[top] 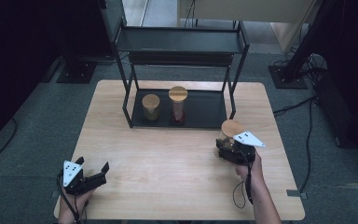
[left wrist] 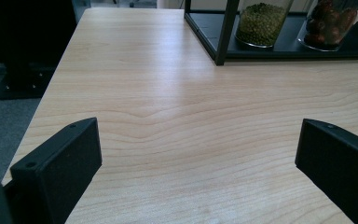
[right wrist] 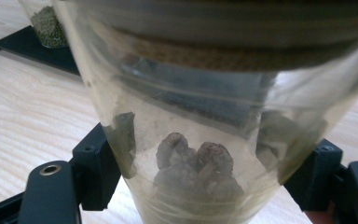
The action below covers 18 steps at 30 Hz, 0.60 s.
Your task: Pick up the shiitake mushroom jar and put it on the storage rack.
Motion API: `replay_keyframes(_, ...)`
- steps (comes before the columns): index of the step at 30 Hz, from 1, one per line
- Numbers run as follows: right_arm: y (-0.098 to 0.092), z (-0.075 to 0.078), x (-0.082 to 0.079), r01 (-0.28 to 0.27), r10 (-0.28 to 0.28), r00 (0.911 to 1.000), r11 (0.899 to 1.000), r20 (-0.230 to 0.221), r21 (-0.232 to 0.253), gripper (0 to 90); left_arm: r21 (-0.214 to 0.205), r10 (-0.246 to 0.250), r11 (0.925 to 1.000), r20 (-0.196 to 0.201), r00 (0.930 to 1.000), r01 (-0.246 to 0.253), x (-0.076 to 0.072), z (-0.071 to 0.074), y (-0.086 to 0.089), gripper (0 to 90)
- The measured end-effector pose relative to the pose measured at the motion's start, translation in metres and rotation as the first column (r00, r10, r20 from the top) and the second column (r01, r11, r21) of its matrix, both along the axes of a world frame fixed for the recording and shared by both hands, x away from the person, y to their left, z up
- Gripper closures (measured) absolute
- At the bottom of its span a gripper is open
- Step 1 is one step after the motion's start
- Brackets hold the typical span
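Your right gripper: jaws clenched on a cork-lidded glass jar. Your left gripper: jaws released, resting over bare worktop.

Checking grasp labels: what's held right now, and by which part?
Right hand-held gripper clamps the clear glass jar with wooden lid by its lower body. Left hand-held gripper is open, empty.

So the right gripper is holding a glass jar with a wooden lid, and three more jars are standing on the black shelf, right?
Not quite: two jars, not three, stand on the black shelf, as the high view shows: a green-filled jar and a red-filled jar. The right gripper does hold a glass jar with a wooden lid.
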State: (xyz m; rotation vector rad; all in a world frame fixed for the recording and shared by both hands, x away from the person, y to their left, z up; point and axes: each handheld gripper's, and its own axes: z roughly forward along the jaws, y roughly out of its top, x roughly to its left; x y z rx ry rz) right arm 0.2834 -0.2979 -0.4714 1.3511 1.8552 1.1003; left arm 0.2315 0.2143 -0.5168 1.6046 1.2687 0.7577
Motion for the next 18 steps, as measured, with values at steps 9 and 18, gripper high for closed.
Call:
replay_keyframes(9,0.012,0.004,0.021,-0.006,0.006,1.0,1.0,-0.003,0.005,24.6,-0.007,0.0,1.0,0.001,1.0,0.0,0.0,0.0,0.001,0.5)
replay_keyframes(18,0.021,0.008,0.04,-0.004,0.004,1.0,1.0,-0.007,-0.006,24.6,-0.007,-0.002,1.0,-0.001,1.0,0.002,0.0,0.0,0.001,0.5)
